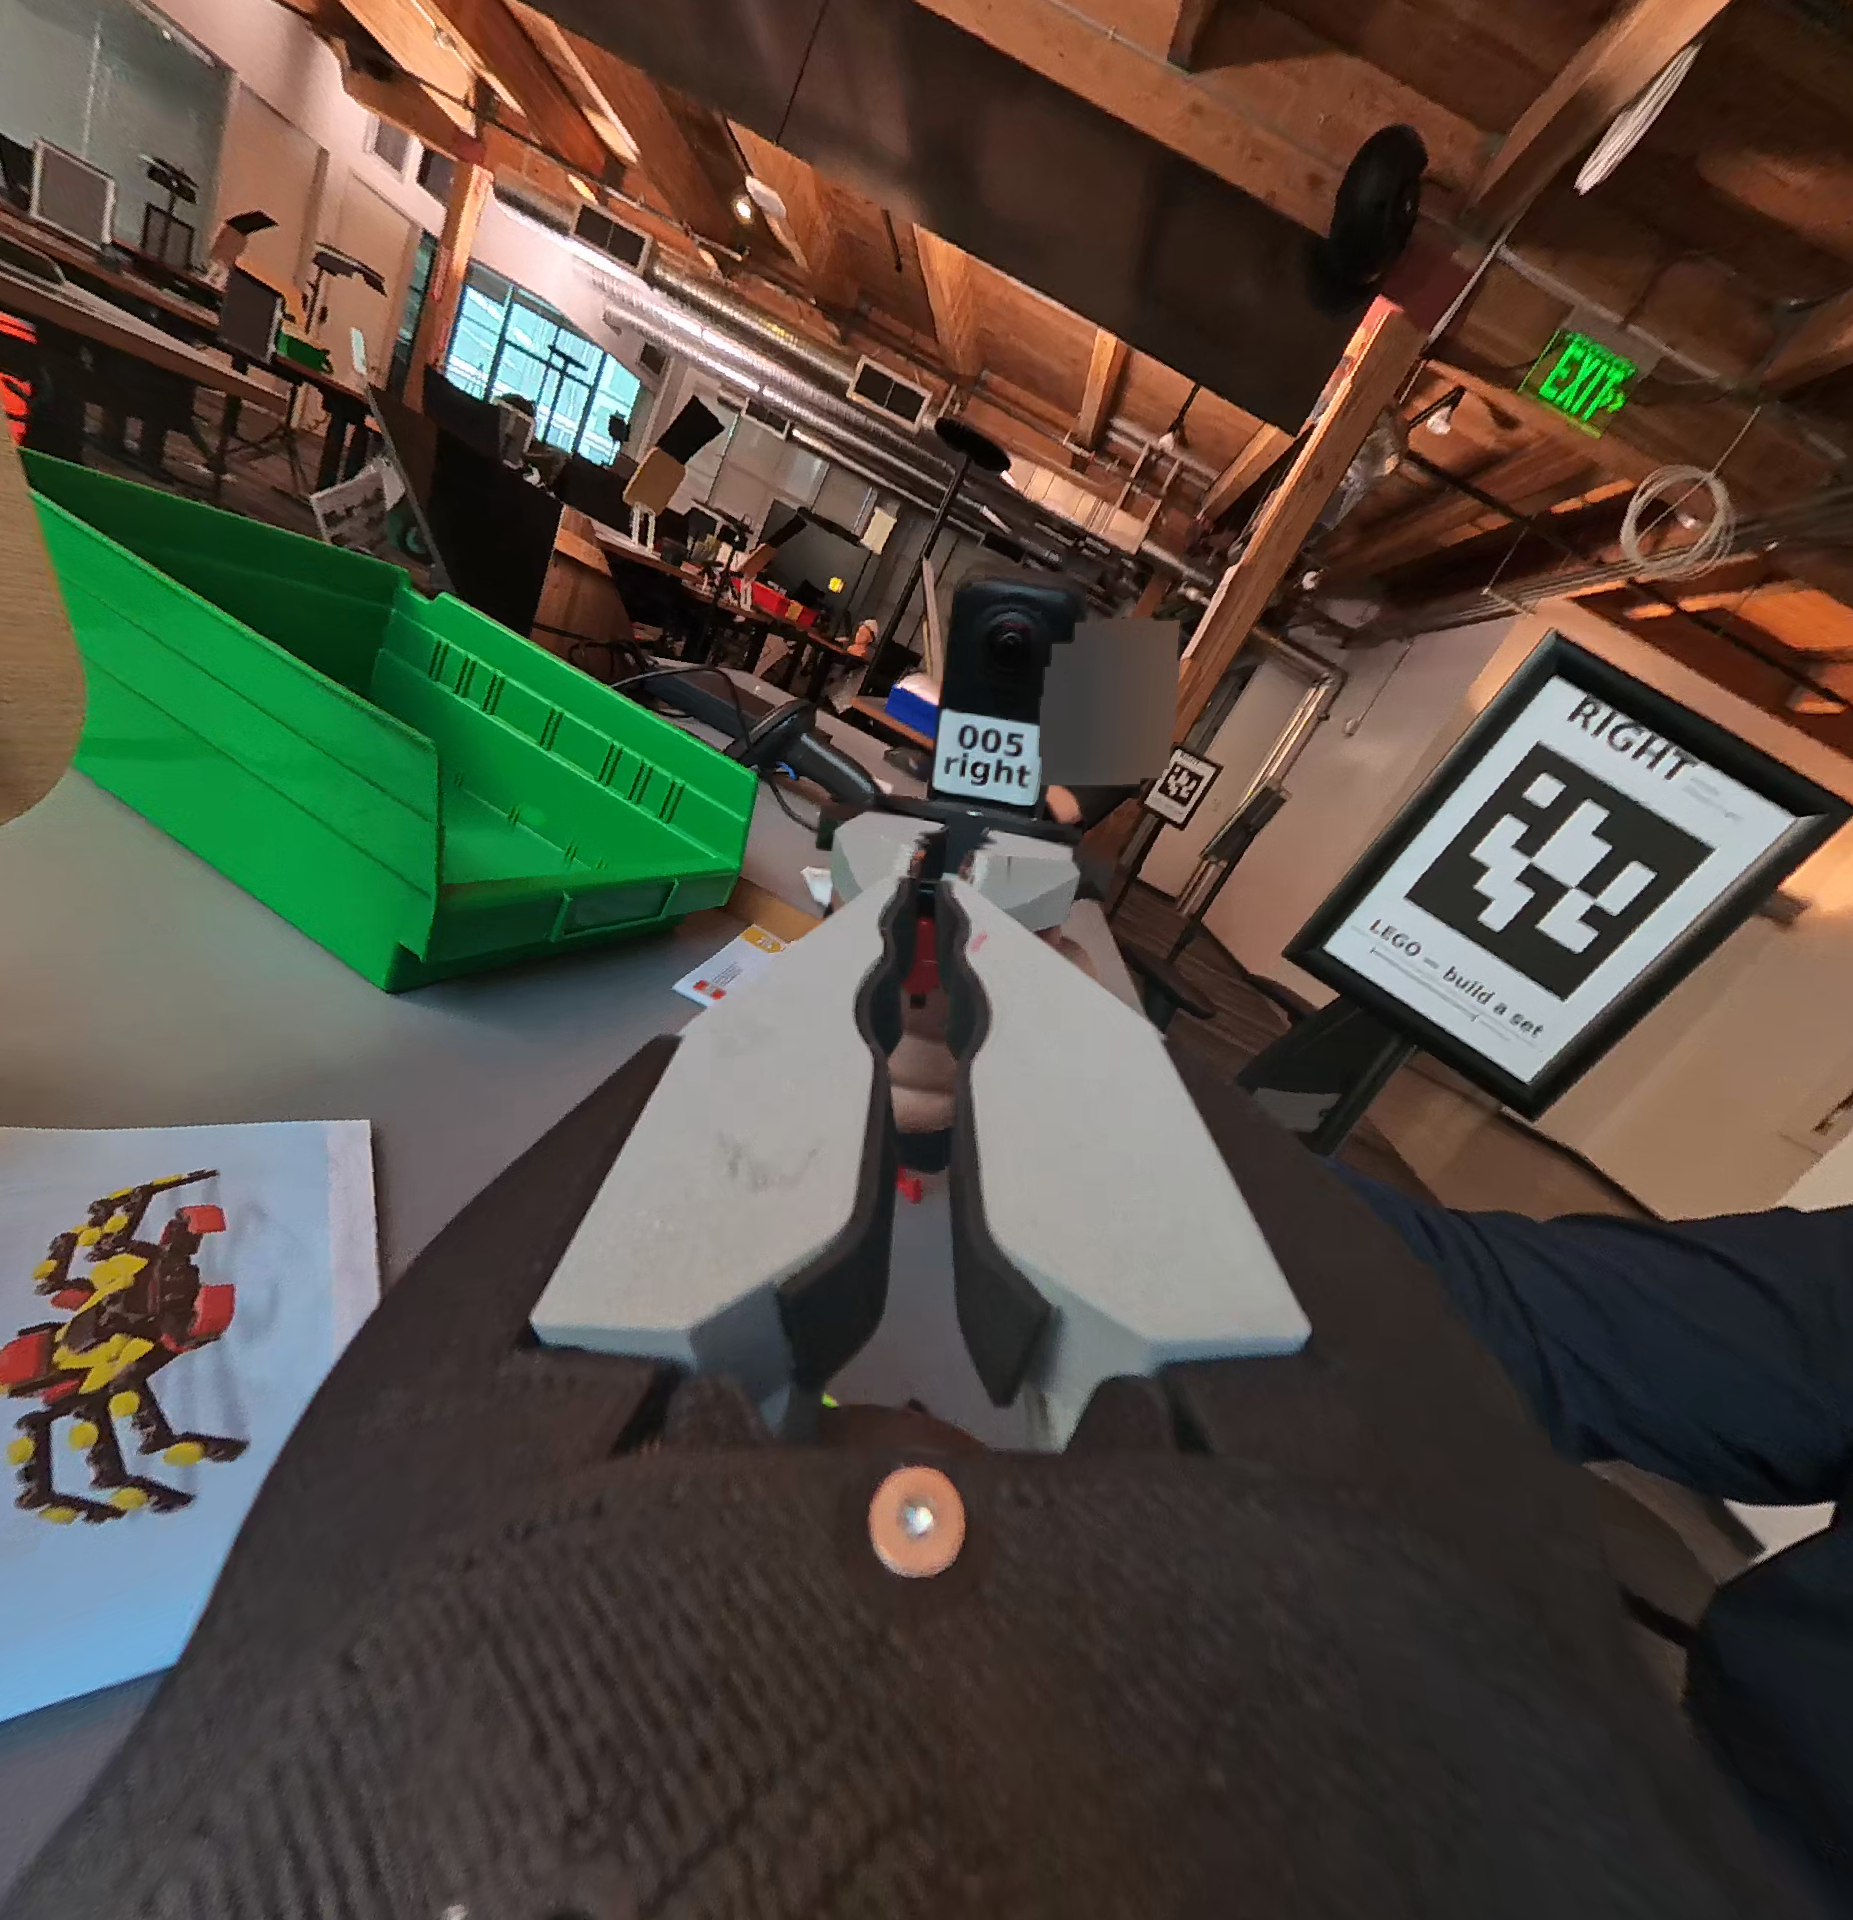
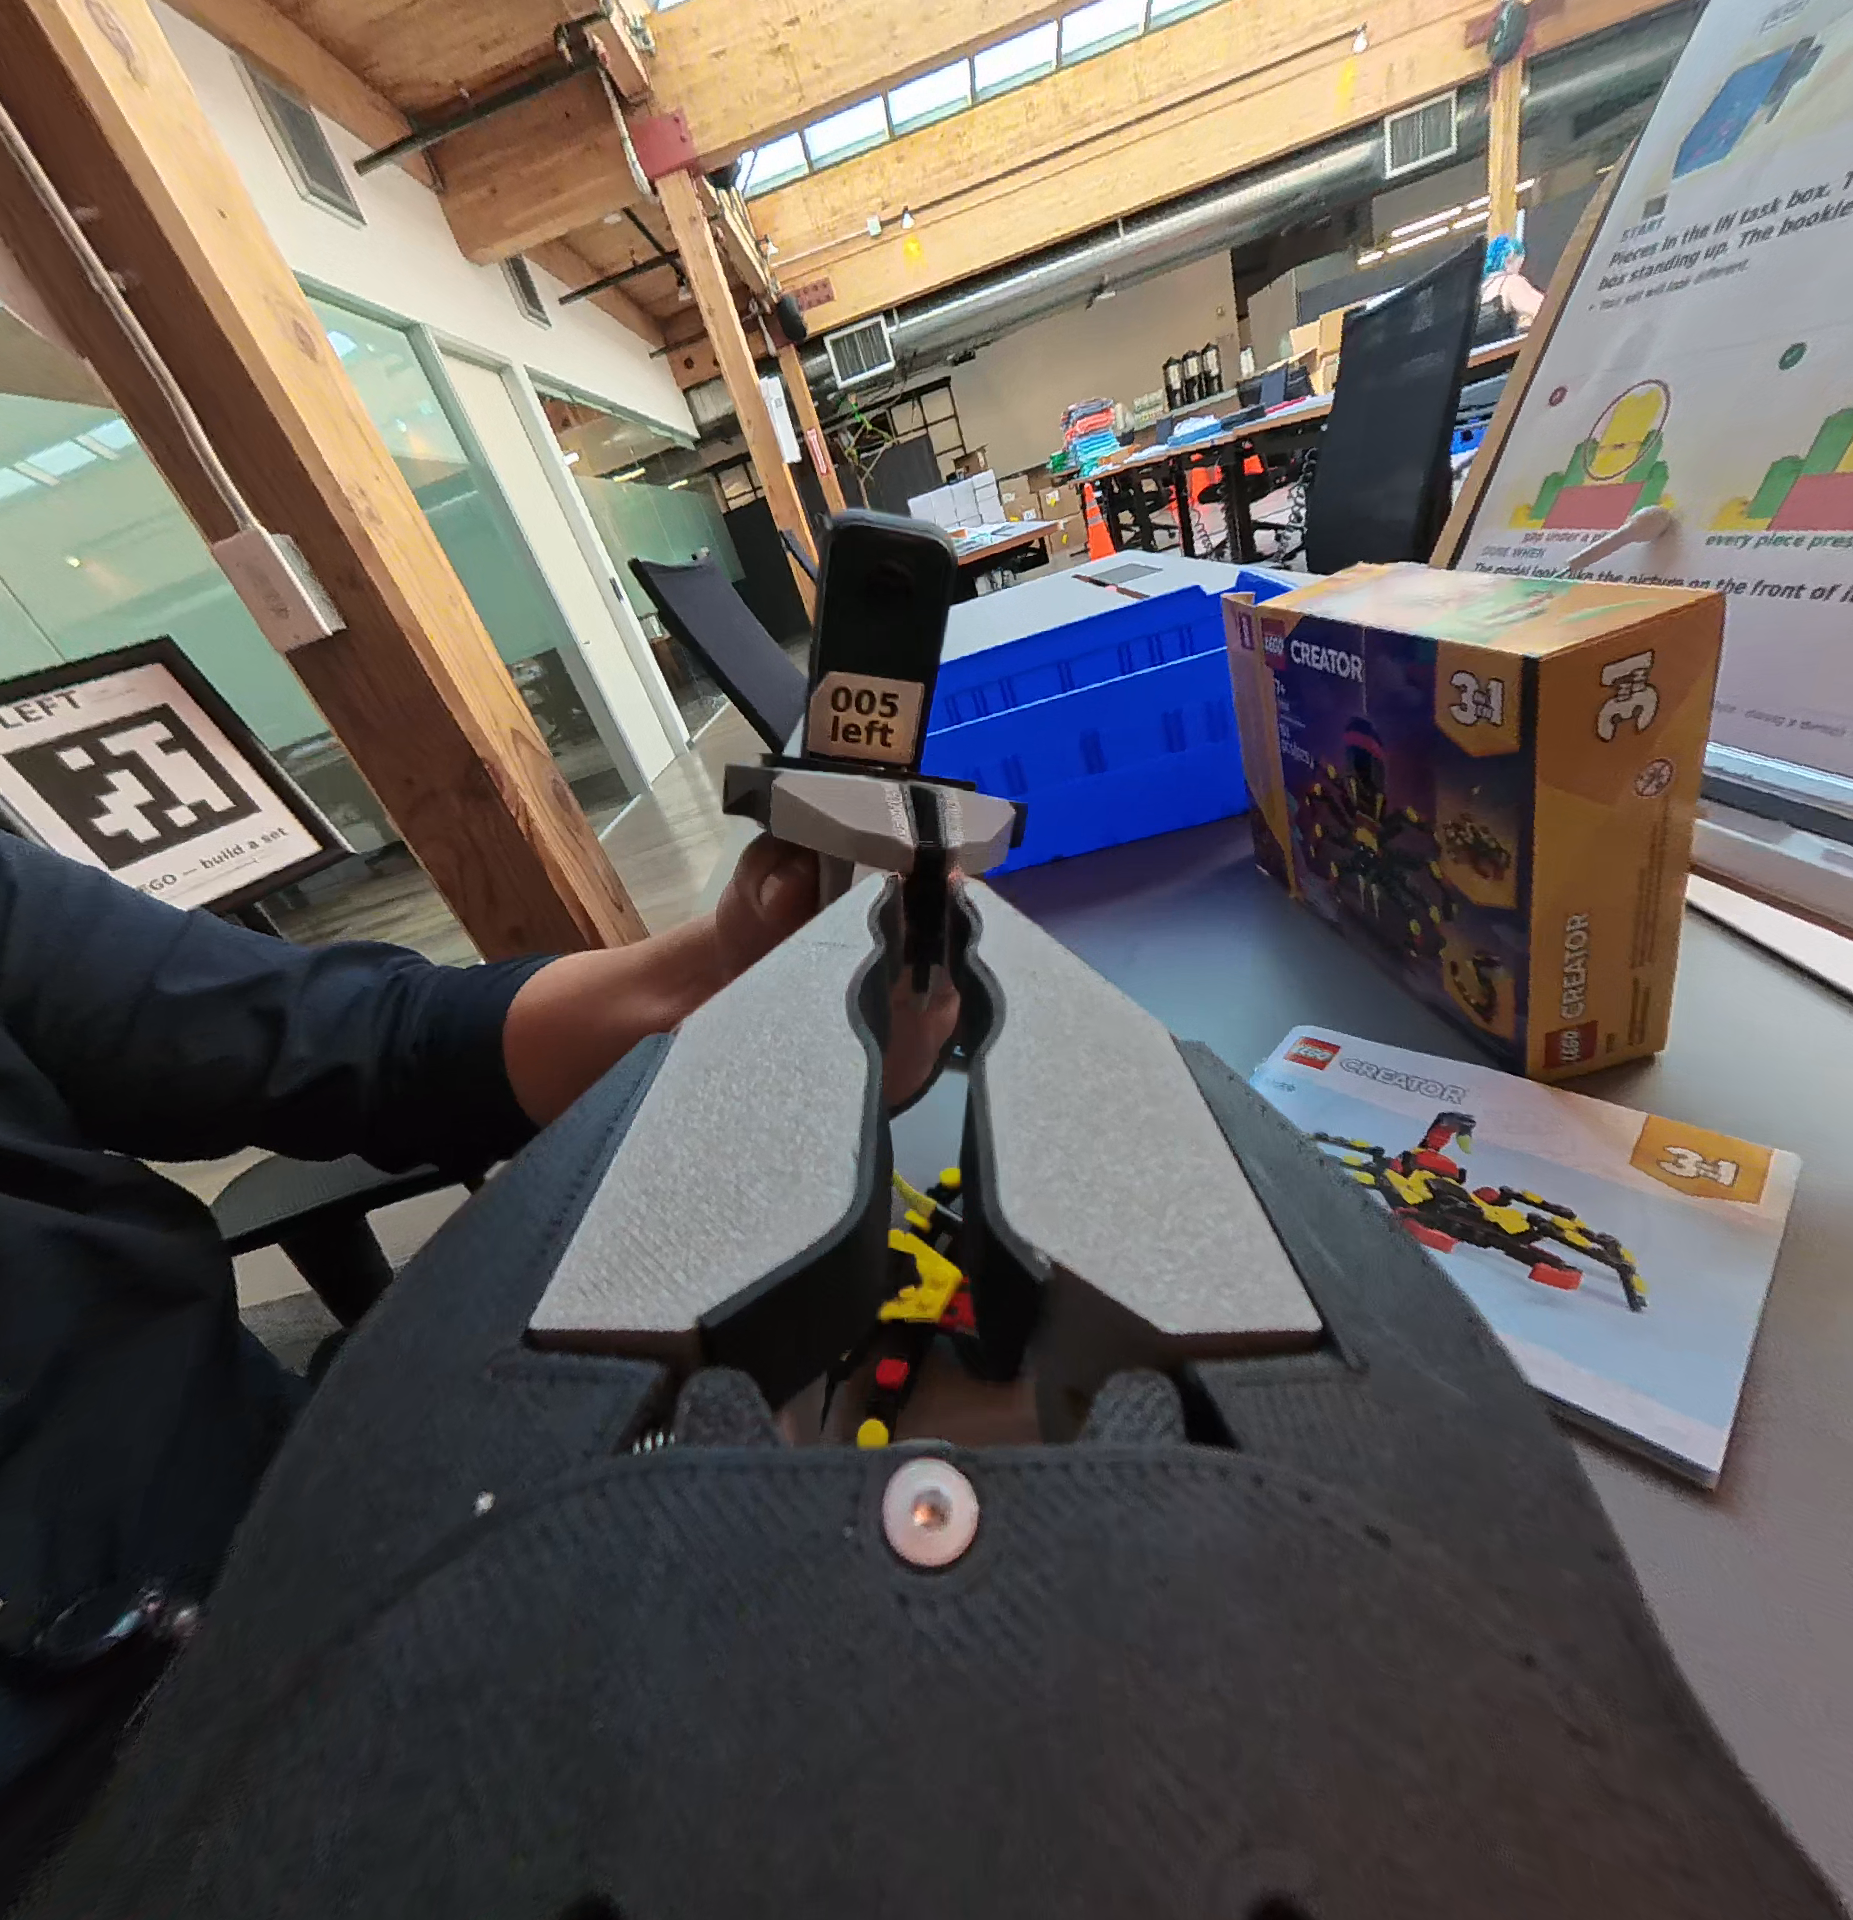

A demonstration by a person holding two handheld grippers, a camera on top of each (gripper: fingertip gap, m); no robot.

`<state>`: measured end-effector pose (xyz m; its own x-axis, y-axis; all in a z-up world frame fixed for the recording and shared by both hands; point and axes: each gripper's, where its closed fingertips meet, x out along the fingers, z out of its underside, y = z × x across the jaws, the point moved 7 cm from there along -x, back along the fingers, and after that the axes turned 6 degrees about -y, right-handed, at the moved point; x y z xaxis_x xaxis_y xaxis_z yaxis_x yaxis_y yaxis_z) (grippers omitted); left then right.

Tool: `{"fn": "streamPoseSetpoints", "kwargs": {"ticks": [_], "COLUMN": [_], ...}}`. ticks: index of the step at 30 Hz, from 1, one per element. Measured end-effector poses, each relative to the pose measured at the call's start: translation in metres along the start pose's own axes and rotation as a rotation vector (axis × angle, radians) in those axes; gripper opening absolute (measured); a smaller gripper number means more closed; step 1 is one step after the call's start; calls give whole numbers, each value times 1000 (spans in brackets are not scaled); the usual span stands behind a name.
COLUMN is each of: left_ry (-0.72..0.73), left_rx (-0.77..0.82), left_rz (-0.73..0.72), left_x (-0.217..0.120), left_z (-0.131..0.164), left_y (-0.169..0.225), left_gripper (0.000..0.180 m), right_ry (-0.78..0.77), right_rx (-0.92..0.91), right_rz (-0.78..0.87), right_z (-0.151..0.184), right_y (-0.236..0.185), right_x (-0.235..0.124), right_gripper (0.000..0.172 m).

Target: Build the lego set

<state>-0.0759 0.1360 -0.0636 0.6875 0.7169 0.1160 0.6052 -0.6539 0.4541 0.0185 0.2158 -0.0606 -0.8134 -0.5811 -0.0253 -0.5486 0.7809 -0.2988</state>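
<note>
Right tongs [image 2: 927, 906] fill the near frame, jaws nearly together and closed on a thin black piece [image 2: 922, 940] that stands upright between the tips. Pads look pressed to its sides.

Left tongs [image 1: 927, 891] meet them tip to tip, raised above the desk [image 1: 226, 1018]. Left tips are together. A red and black bit [image 1: 922, 958] shows in the hollow just behind those tips; cannot tell if it is pinched or only seen through the gap, nor if it belongs to the black piece.

A hand [image 2: 766, 904] in a dark sleeve grips the left handle.

Brick model [image 2: 917, 1278], yellow, black and red, lies on the desk directly beneath the right tongs, glimpsed through the slot between the fingers. Only a strip of it shows; how complete it is cannot be judged. It is below both tongs and not touching them.

Around:
- booklet [image 2: 1524, 1226] flat on the desk, just right of the right tongs
- box [image 2: 1473, 790] upright behind the booklet, toward the far edge
- blue bin [image 2: 1088, 707] at the far edge, left of the box
- green bin [image 1: 382, 727] on the desk, well apart from the left tongs
- printed sheet [image 1: 122, 1351] with a model picture near the left tongs' side
</note>
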Motion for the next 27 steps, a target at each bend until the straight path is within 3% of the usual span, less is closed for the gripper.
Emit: {"fn": "streamPoseSetpoints", "kwargs": {"ticks": [9, 27], "left_ry": [105, 320], "left_rx": [-58, -54], "left_rz": [-34, -121], "left_x": [-2, 1], "left_z": [-4, -3], "left_y": [-6, -1], "left_gripper": [0, 0], "right_ry": [132, 315], "right_rx": [138, 176], "right_rz": [13, 119], "right_z": [-1, -7], "right_y": [8, 4], "right_x": [5, 5], "right_gripper": [3, 3]}}
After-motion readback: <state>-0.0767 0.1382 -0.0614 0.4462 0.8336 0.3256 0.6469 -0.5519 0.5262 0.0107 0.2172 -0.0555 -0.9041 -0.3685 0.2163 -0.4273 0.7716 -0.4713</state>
